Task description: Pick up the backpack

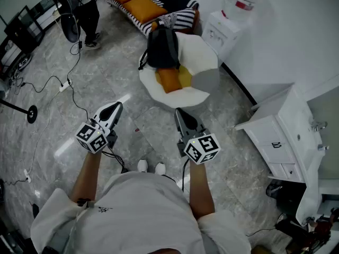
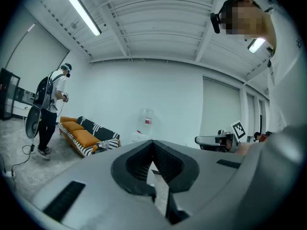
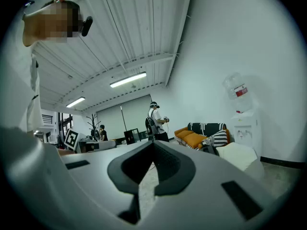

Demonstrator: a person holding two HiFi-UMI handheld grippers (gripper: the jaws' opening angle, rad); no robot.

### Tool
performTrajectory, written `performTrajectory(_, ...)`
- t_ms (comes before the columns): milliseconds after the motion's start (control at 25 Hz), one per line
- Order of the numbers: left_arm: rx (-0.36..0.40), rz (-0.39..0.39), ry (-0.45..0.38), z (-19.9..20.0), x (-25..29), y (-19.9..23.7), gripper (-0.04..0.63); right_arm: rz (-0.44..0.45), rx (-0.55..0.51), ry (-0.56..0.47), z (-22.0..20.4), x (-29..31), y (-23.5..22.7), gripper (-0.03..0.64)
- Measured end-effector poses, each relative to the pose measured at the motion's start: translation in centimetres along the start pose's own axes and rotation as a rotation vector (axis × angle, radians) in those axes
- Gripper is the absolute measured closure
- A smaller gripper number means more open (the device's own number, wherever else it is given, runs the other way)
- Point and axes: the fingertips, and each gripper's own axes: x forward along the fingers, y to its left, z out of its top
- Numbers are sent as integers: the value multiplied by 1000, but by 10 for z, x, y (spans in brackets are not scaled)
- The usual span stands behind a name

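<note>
Backpack [image 1: 161, 47], black and soft-sided, stands upright on a round white chair [image 1: 204, 54] with a smooth, shell-like seat. An orange cushion [image 1: 169, 79] lies on the seat just in front of it. The chair sits on a glossy floor [image 1: 106, 83] of grey, marble-veined tiles, near a sofa [image 1: 143, 7] with black-and-white stripes and orange pads.

I hold my left gripper [image 1: 114, 109] and my right gripper [image 1: 180, 112] level over the floor, side by side and well apart from the chair. Both are empty. Each one's grey, wedge-shaped jaws are pressed together so that the ribbed black pads meet at the tip, with nothing between them.

To the right of the chair a boxy white water dispenser [image 1: 222, 30] carries a clear bottle, and a white cabinet [image 1: 280, 136] with flat drawer fronts stands by the wall.
</note>
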Motion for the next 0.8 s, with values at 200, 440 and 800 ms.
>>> performTrajectory(200, 19, -1, -16, 7, -7, 5, 595, -18, -38, -13, 8, 2, 8, 612)
performTrajectory(440, 21, -7, -39, 15, -13, 20, 595, -38, -57, -19, 11, 10, 11, 612)
performTrajectory(800, 9, -22, -38, 14, -32, 42, 595, -81, -28, -29, 6, 19, 23, 612)
